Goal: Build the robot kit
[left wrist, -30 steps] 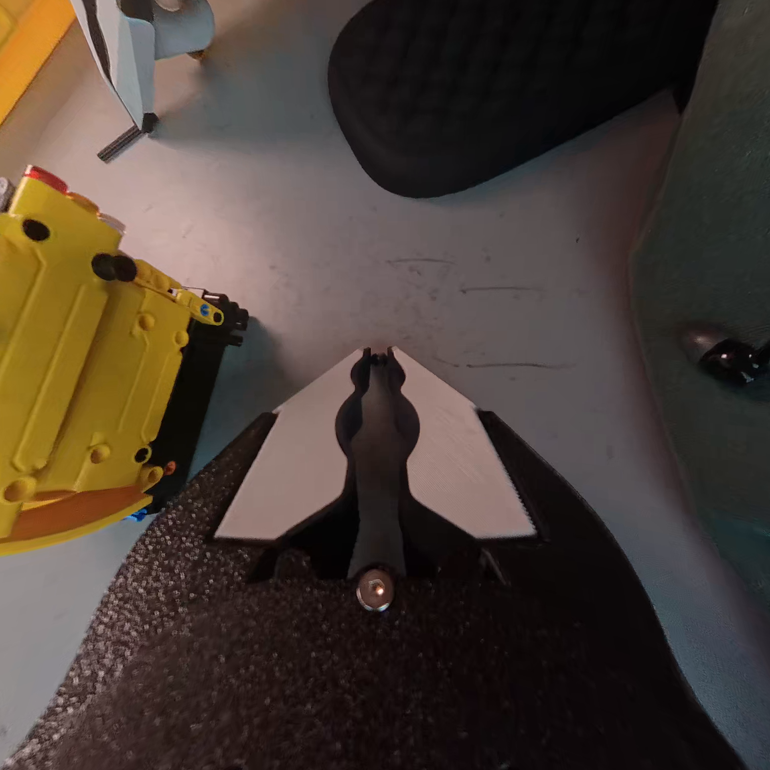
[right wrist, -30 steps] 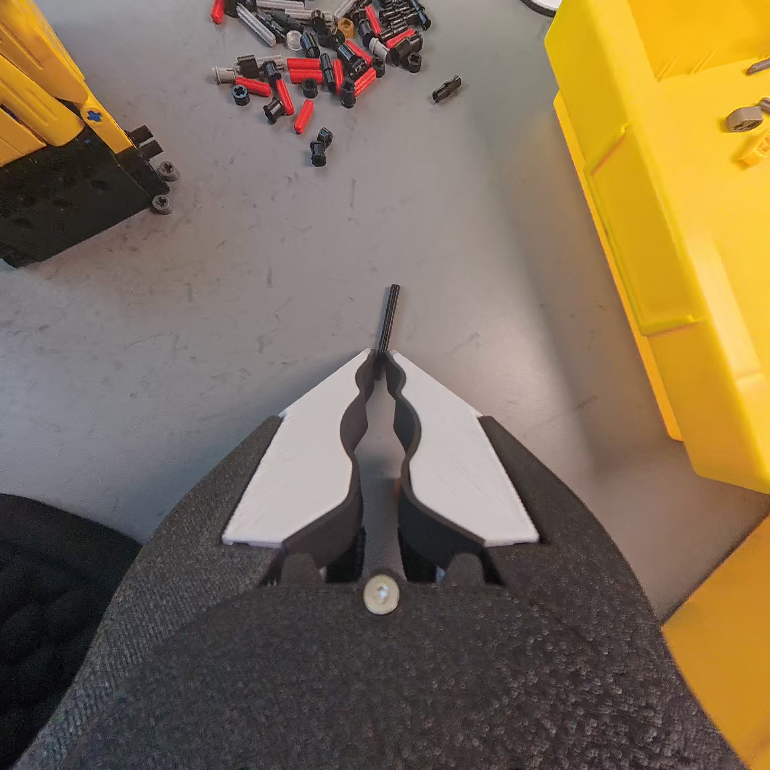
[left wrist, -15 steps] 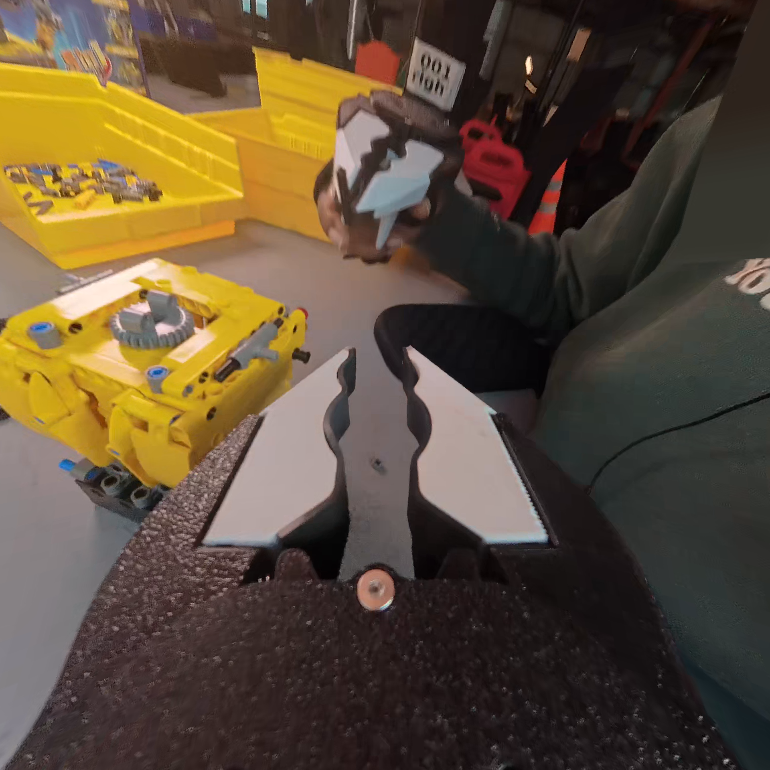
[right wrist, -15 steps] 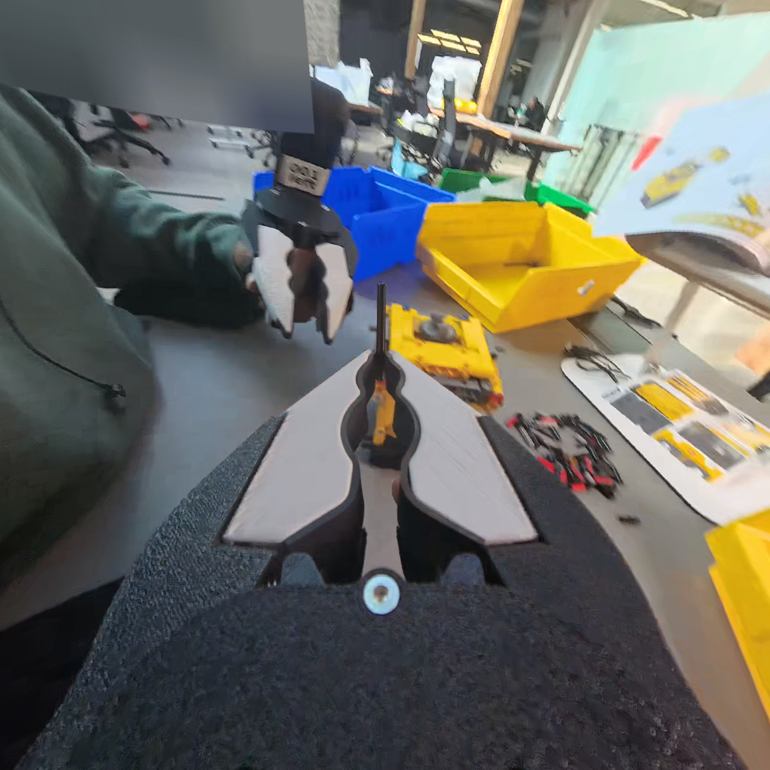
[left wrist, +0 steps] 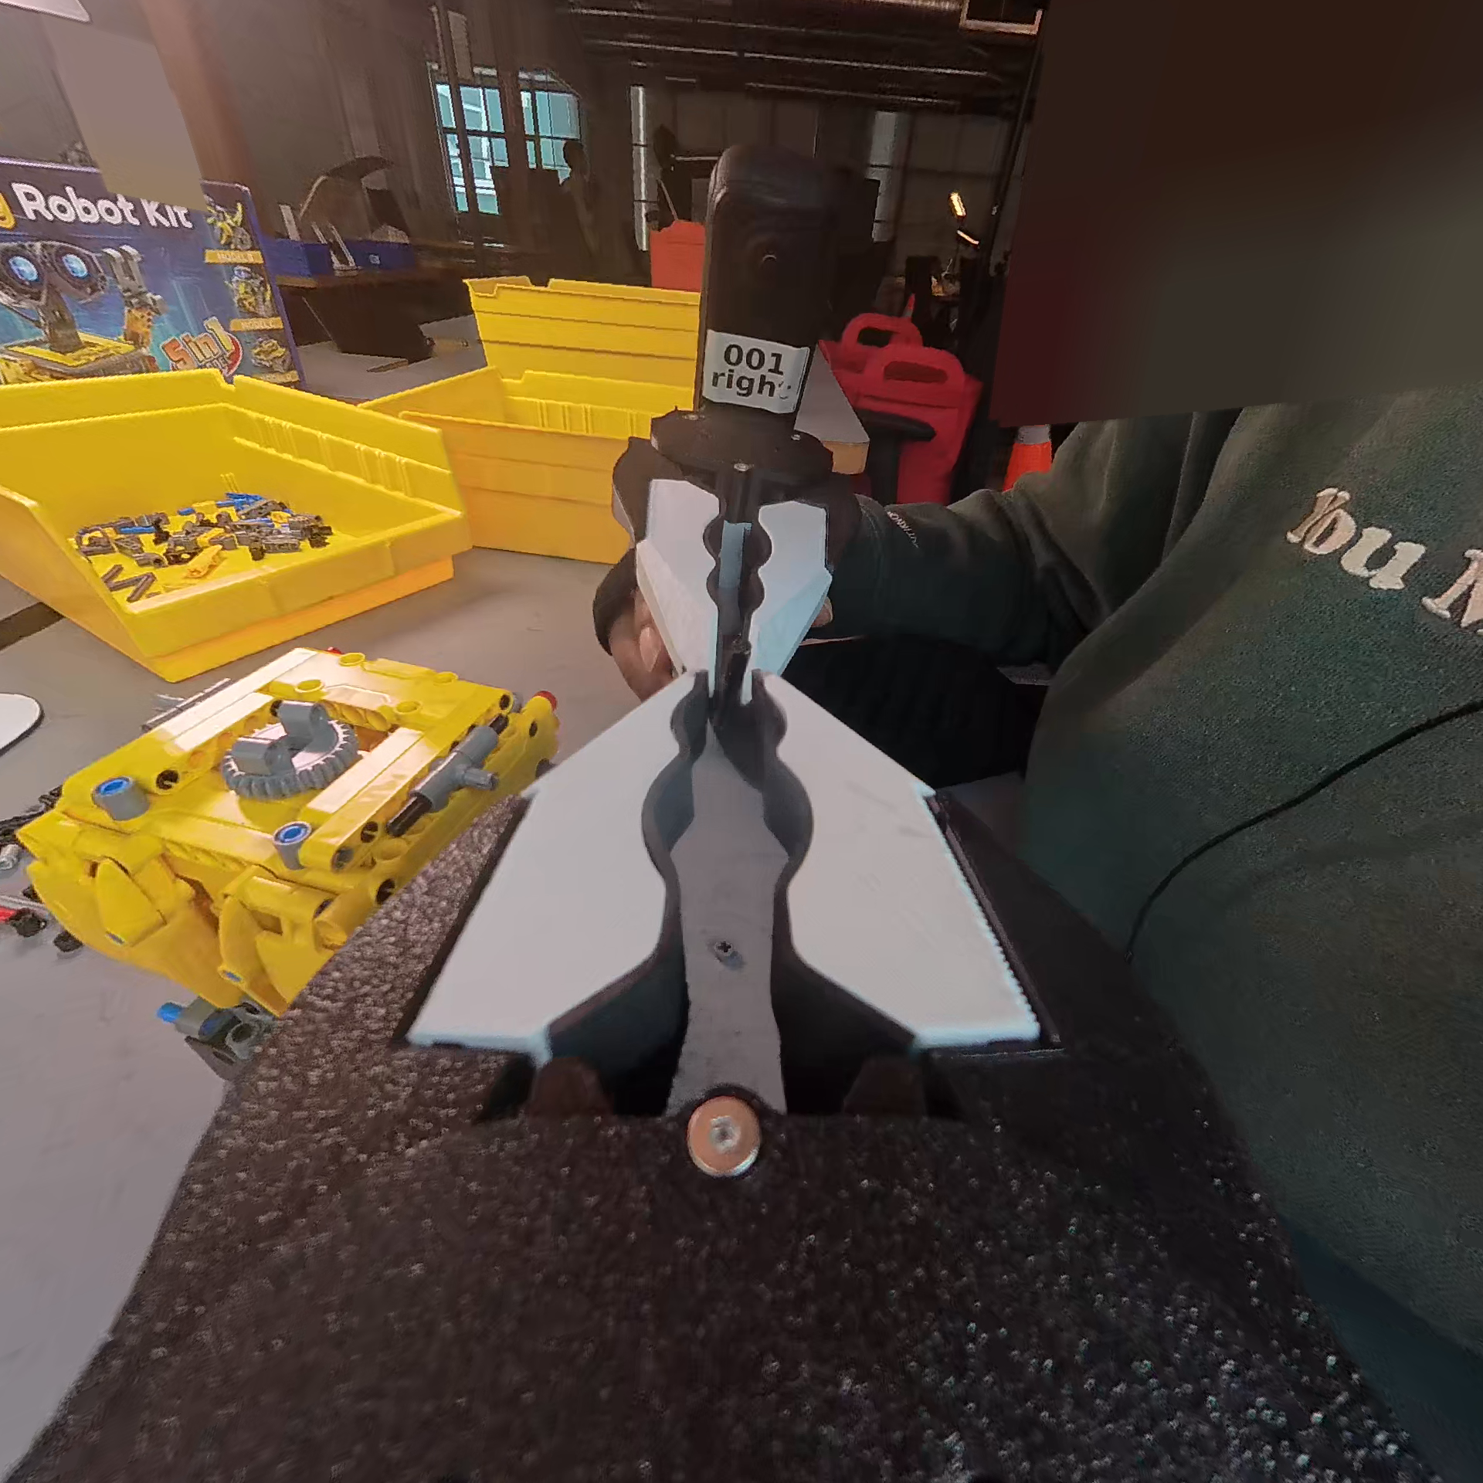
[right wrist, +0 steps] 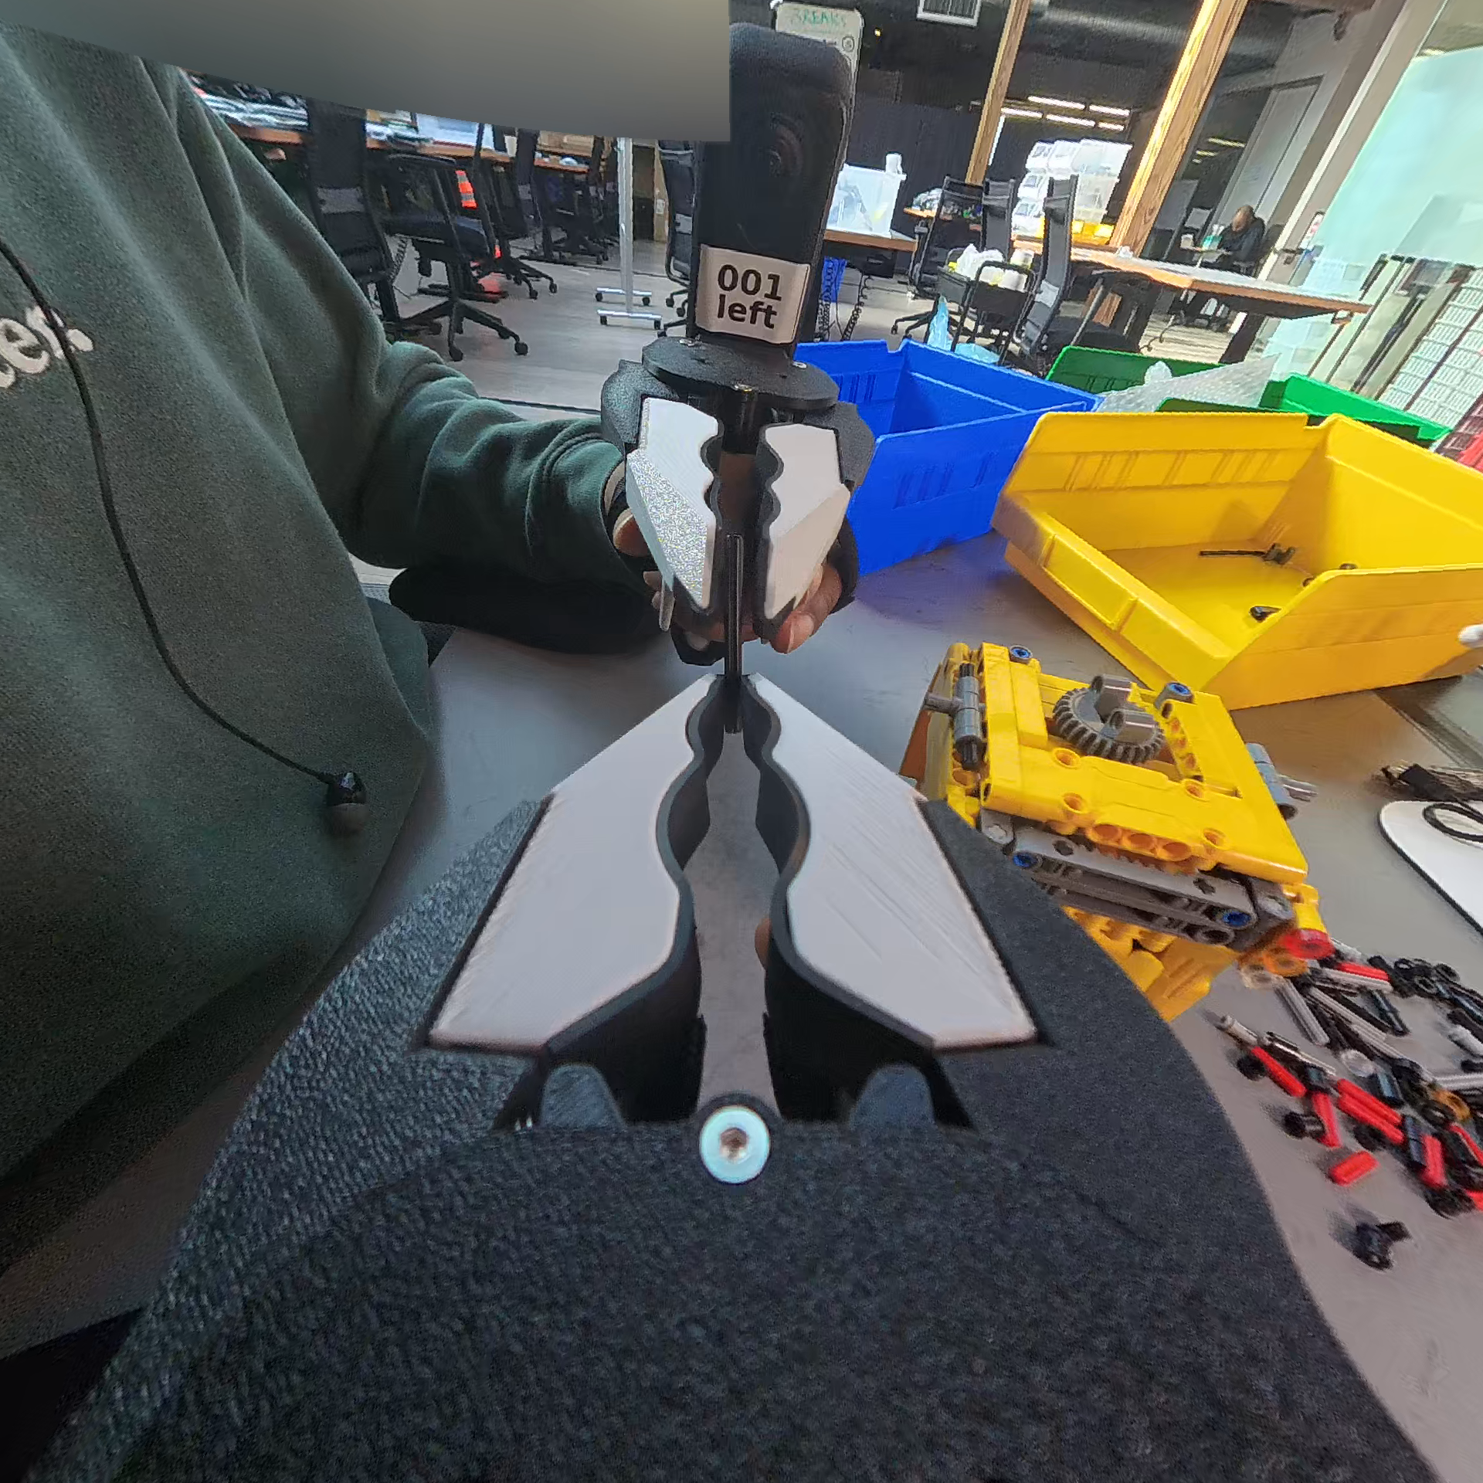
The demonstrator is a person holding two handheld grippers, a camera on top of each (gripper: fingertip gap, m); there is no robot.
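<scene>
My grey tabletop (right wrist: 883,642) fills the lower part of both views. In the right wrist view, an open office stretches across the top of the frame: black swivel chairs (right wrist: 449,265) upper left, long wooden desks (right wrist: 1204,277) upper right, and slanted timber posts (right wrist: 1164,120) catching warm light. A pale glass partition (right wrist: 1412,160) brightens the far right edge, with ceiling strip lights (right wrist: 1059,103) beside it. The left wrist view looks into a dimmer area: paned windows (left wrist: 505,136) glow at upper centre beneath a dark beamed ceiling (left wrist: 802,48), and an orange traffic cone (left wrist: 1027,457) stands at right of centre.
</scene>
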